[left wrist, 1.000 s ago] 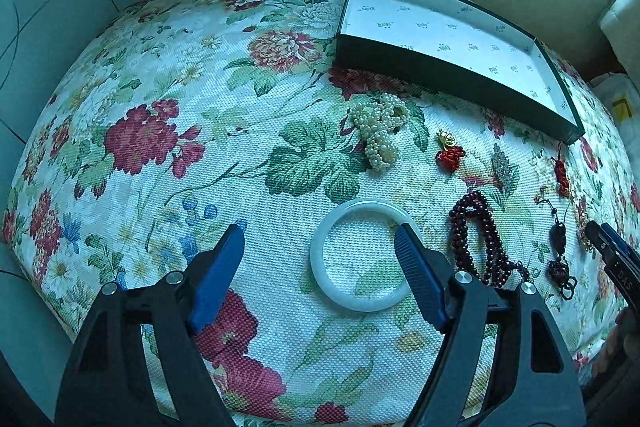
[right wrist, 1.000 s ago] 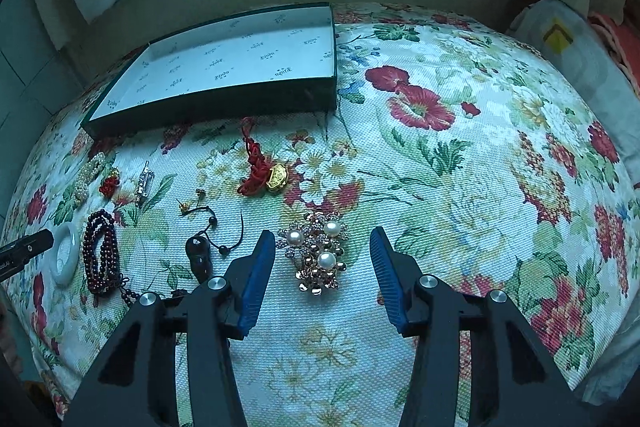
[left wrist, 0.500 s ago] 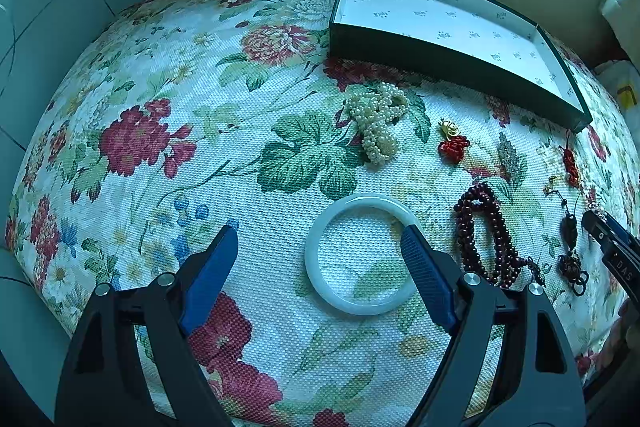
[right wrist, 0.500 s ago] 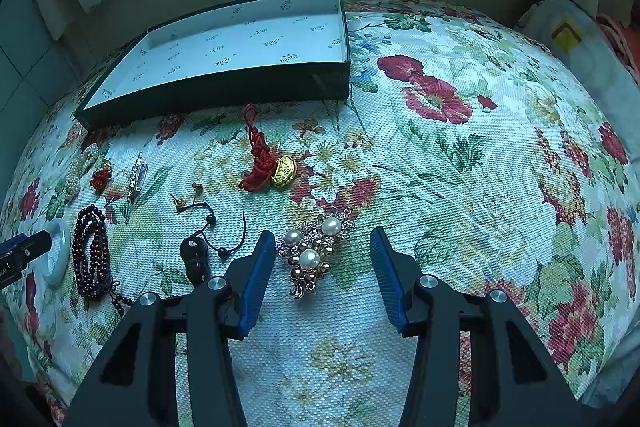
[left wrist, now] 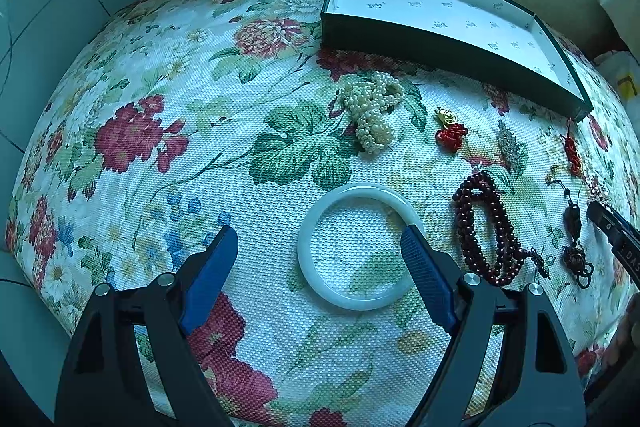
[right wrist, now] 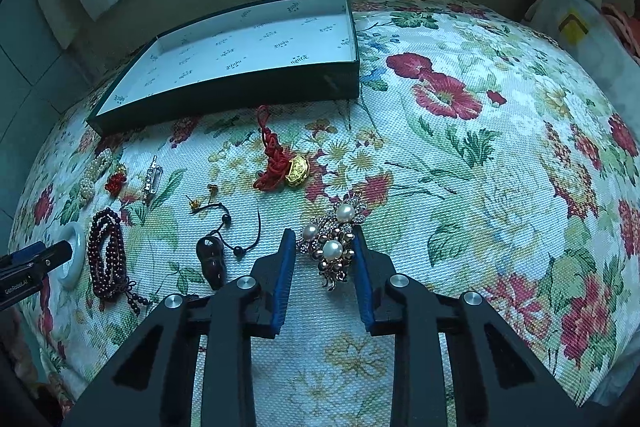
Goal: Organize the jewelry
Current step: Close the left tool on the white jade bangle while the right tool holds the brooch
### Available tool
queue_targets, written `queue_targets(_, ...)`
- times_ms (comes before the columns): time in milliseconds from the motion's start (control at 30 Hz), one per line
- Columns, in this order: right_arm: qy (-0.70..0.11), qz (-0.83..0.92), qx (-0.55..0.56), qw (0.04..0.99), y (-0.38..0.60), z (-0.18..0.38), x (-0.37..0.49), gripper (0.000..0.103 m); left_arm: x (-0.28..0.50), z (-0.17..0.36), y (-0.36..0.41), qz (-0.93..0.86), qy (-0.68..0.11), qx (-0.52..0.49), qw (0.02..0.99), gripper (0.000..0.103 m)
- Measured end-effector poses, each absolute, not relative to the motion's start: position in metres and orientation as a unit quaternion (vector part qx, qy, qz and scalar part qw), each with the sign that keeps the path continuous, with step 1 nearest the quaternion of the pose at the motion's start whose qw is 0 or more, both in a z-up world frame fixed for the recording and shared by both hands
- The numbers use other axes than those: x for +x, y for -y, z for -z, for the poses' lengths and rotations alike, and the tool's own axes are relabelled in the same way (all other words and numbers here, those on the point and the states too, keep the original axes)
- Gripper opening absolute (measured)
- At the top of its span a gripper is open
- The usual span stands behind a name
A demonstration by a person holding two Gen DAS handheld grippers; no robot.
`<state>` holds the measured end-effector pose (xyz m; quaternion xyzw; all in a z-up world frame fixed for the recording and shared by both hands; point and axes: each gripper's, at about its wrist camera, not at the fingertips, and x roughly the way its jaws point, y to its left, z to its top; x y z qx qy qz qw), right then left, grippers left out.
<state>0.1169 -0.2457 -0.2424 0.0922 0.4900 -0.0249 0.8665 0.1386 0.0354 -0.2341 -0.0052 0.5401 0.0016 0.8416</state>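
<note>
My right gripper [right wrist: 325,241] has narrowed around a gold brooch with three pearls [right wrist: 332,247] on the floral cloth; its blue pads touch or nearly touch the brooch's sides. My left gripper [left wrist: 320,239] is open above a pale jade bangle [left wrist: 358,247]; its right fingertip overlaps the bangle's rim. A dark green box with a white printed lining [right wrist: 244,59] stands empty at the back, and it also shows in the left wrist view [left wrist: 452,19].
On the cloth lie a pearl strand [left wrist: 374,111], a red knot with a gold charm [right wrist: 280,167], dark red beads [left wrist: 486,227], a silver pin [right wrist: 151,179], a small red charm [left wrist: 451,131] and a dark pendant on a cord [right wrist: 212,259]. A wall rises behind the box.
My right gripper has closed in from wide open to flank the pearl brooch. My left gripper has shifted slightly over the bangle and stays open.
</note>
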Motion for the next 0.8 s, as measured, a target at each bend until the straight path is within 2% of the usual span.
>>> queue_targets(100, -0.489, 0.024, 0.094, 0.867, 0.247, 0.241, 0.116, 0.023, 0.137, 0.234, -0.034, 0.001, -0.54, -0.003, 0.842, 0.084)
queue_targets(233, -0.489, 0.024, 0.095, 0.867, 0.249, 0.242, 0.117, 0.023, 0.136, 0.235, -0.032, 0.005, -0.538, -0.001, 0.843, 0.092)
queue_targets(800, -0.486, 0.023, 0.099, 0.868, 0.248, 0.243, 0.116, 0.023, 0.138, 0.245, -0.021, 0.029, -0.534, 0.018, 0.845, 0.092)
